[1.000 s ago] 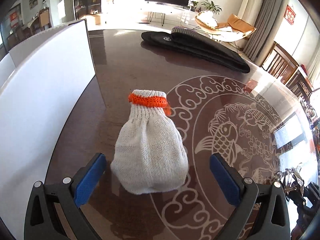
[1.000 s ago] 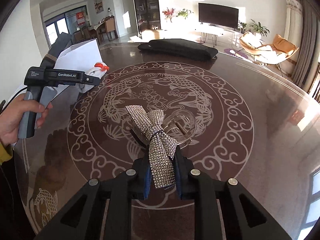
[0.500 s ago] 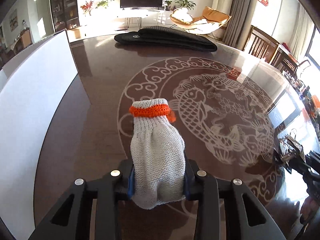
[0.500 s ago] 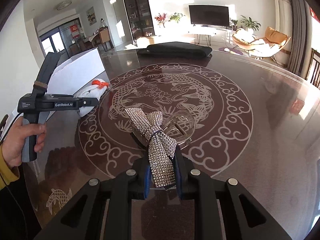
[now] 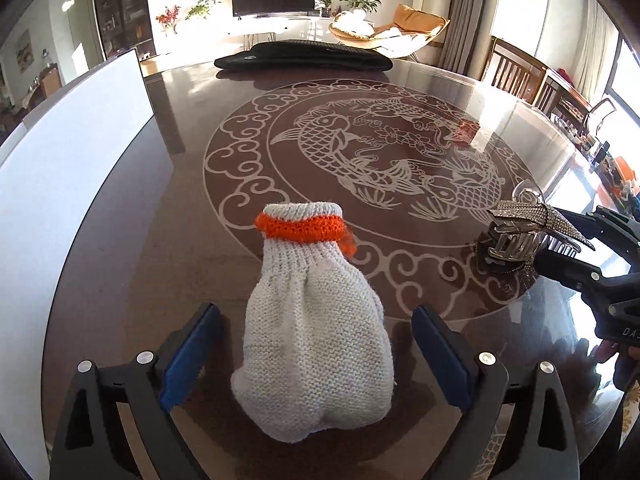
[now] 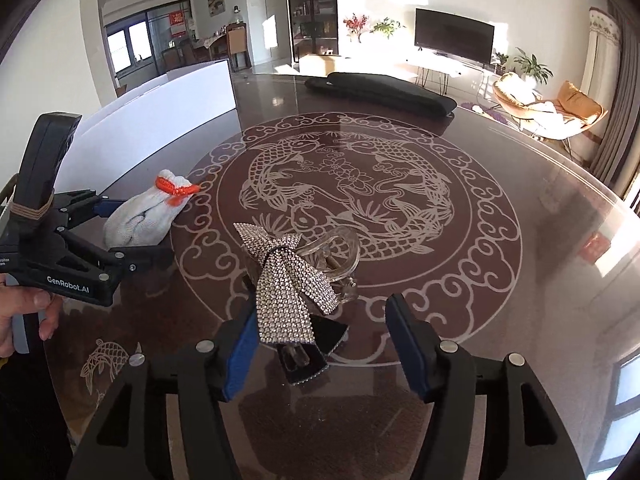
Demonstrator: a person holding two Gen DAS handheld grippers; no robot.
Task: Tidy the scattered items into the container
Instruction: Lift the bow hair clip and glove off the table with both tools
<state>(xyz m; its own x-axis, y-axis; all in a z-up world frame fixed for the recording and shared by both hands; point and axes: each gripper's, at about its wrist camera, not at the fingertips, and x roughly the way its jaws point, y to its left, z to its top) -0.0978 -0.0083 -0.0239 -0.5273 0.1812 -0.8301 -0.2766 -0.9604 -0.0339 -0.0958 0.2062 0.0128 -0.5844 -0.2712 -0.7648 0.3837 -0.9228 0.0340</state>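
A long black padded bag (image 5: 304,54) lies along the far edge of the round table (image 5: 192,240), well apart from everything else. A white flat-walled container (image 5: 68,152) stands along the table's left edge; its tall wall is beside the knitted glove (image 5: 316,344) with bare table between them, and nothing lies in that gap. The tabletop is dark, glossy and glass-smooth, with a pale fish-and-cloud medallion etched in its middle.

The left gripper (image 5: 316,354) is released: its blue-padded fingers stand wide on either side of the glove, with a clear gap on each side. The glove is a soft, lumpy white knit bundle with a ribbed neck and an orange cuff band (a loose orange tuft hangs off one side), lying on the table near its left edge, at the medallion's rim.

The right gripper (image 6: 320,340) is likewise released, its blue pads spread apart around the hair clip (image 6: 296,280). The left pad is just beside the clip's bow tail; whether they touch I cannot tell. The clip is a clear plastic claw topped with a bow of glittering rhinestone mesh, black-backed at its tails, resting on the table at the near rim of the medallion.
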